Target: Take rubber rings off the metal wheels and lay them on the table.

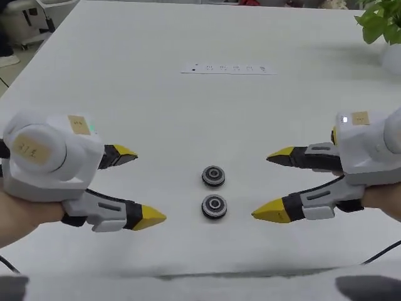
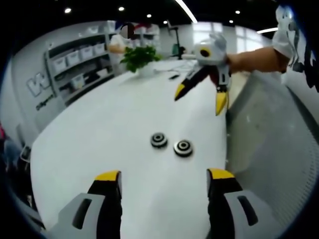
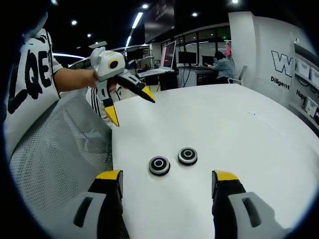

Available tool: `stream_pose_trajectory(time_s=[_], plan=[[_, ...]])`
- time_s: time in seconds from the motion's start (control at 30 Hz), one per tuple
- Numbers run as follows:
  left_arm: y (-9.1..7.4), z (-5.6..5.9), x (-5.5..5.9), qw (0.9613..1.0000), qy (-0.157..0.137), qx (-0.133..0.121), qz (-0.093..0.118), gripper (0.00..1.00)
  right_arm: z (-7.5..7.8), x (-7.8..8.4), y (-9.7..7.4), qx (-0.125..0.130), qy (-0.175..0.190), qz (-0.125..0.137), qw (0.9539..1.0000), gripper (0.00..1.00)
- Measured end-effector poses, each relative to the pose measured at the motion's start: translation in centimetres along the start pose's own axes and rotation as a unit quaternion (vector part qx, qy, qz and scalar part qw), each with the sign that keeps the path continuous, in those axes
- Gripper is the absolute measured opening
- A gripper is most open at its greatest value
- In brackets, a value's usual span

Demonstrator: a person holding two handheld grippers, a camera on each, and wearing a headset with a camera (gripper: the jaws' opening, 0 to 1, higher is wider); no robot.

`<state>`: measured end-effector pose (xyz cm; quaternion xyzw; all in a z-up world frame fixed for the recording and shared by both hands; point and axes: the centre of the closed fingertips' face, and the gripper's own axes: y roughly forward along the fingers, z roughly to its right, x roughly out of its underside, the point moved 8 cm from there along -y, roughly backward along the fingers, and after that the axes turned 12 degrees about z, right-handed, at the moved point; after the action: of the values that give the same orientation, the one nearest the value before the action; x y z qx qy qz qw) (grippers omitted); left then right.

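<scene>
Two small metal wheels with black rubber rings lie flat on the white table, one (image 1: 213,176) just behind the other (image 1: 214,206). They sit between my grippers. My left gripper (image 1: 139,185) hovers open to their left, nothing between its yellow-tipped fingers. My right gripper (image 1: 270,185) hovers open to their right, also holding nothing. In the left gripper view the wheels (image 2: 159,140) (image 2: 183,147) lie ahead of the jaws, with the right gripper (image 2: 199,97) beyond. In the right gripper view the wheels (image 3: 159,165) (image 3: 188,156) lie ahead, the left gripper (image 3: 130,108) beyond.
A strip of white sockets (image 1: 229,69) lies flat farther back on the table (image 1: 125,88). A potted plant (image 1: 381,22) stands at the far right corner. A grey mesh chair (image 3: 65,149) is by the table's near edge. A person (image 3: 222,67) sits at a distant desk.
</scene>
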<state>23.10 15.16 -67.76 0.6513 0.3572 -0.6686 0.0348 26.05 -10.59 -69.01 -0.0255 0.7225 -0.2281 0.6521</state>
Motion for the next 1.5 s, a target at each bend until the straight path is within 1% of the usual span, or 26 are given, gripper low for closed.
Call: stream_pose_trajectory(time_s=[0.13,0.2,0.43,0.57,0.77,0.87,1.17,1.5], plan=[[0.3,-0.2,-0.1,1.0,0.001,0.003,0.001,0.69,0.1,0.0,0.3,-0.005,-0.005,-0.002,1.0,0.67],[0.4,-0.3,-0.1,1.0,0.002,0.005,0.001,0.69,0.1,0.0,0.5,-0.01,-0.012,-0.005,0.9999,0.65],[0.7,-0.6,0.2,0.9999,0.004,0.008,-0.005,0.66,0.0,0.1,1.1,-0.023,-0.024,-0.012,0.9994,0.62],[0.9,-0.7,0.1,0.9999,0.006,0.01,-0.005,0.65,0.0,0.2,1.4,-0.031,-0.03,-0.018,0.9989,0.61],[1.2,-0.7,0.2,0.9999,0.008,0.014,-0.007,0.63,0.0,0.1,1.7,-0.04,-0.037,-0.017,0.9984,0.58],[1.4,-0.7,0.2,0.9998,0.009,0.017,-0.008,0.62,0.0,0.2,1.8,-0.043,-0.039,-0.018,0.9982,0.57],[1.9,-0.8,0.0,0.9997,0.013,0.02,-0.009,0.61,0.2,0.4,1.9,-0.046,-0.04,-0.019,0.9979,0.55],[2.4,-0.9,0.2,0.9995,0.016,0.024,-0.014,0.6,0.3,0.5,2.1,-0.049,-0.044,-0.024,0.9975,0.52]])
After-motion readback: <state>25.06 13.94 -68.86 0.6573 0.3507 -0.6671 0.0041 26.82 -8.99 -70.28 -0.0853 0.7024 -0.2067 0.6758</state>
